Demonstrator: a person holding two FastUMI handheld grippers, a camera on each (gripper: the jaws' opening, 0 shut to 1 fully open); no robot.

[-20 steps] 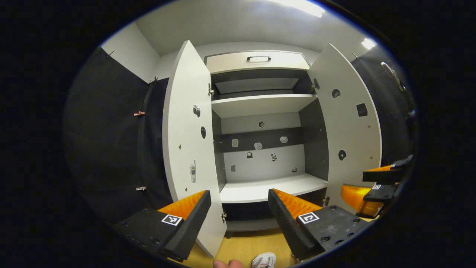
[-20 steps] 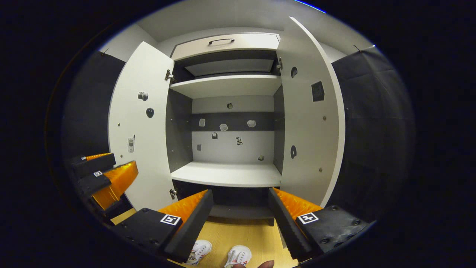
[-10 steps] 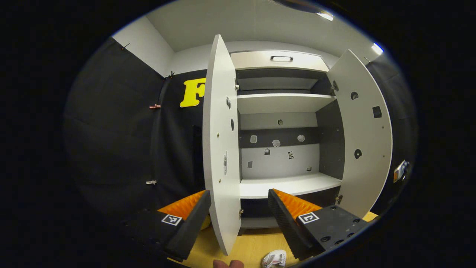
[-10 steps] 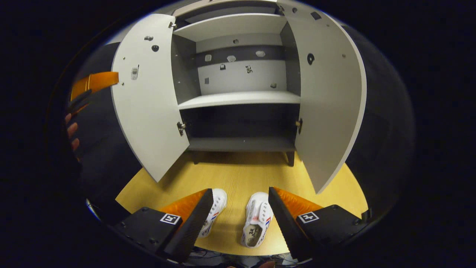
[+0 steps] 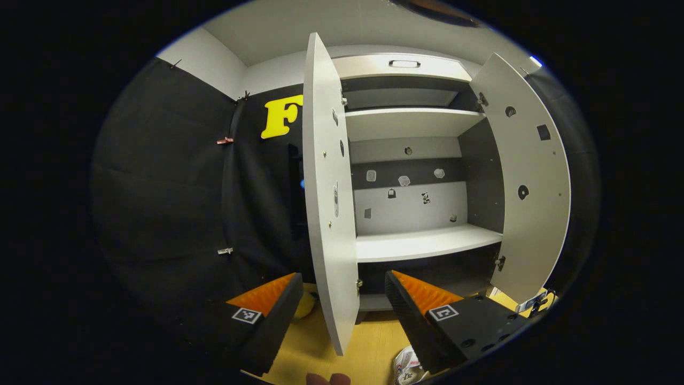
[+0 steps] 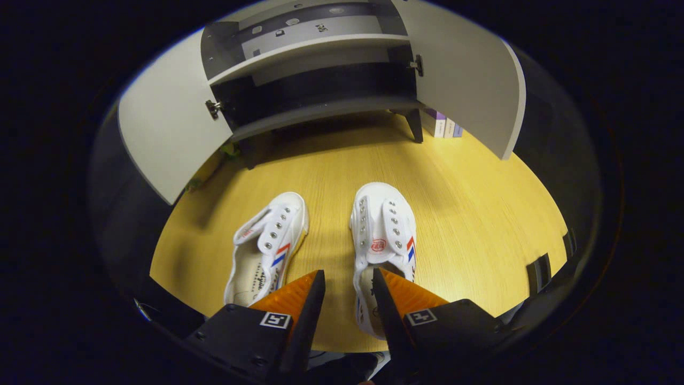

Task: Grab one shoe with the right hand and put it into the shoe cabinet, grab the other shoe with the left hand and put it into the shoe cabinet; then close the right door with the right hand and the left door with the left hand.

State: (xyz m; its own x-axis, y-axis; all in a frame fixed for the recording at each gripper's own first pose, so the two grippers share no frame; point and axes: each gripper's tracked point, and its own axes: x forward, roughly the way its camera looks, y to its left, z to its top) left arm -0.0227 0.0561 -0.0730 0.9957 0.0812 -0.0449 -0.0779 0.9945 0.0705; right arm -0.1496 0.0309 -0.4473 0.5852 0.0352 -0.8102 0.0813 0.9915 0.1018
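The right gripper (image 6: 346,299), fingers a little apart, hangs above the right-hand white canvas shoe (image 6: 382,243); aimed badly, it could knock it sideways.

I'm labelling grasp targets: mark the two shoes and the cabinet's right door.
left shoe (image 6: 270,243), right gripper view, on its tongue.
right shoe (image 6: 383,227), right gripper view, on its tongue.
right door (image 6: 465,80), right gripper view, on its inner face.

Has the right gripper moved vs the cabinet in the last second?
Yes. The right gripper has tipped down toward the floor: the cabinet slid to the top of its view, and its fingers now hang over the right shoe.
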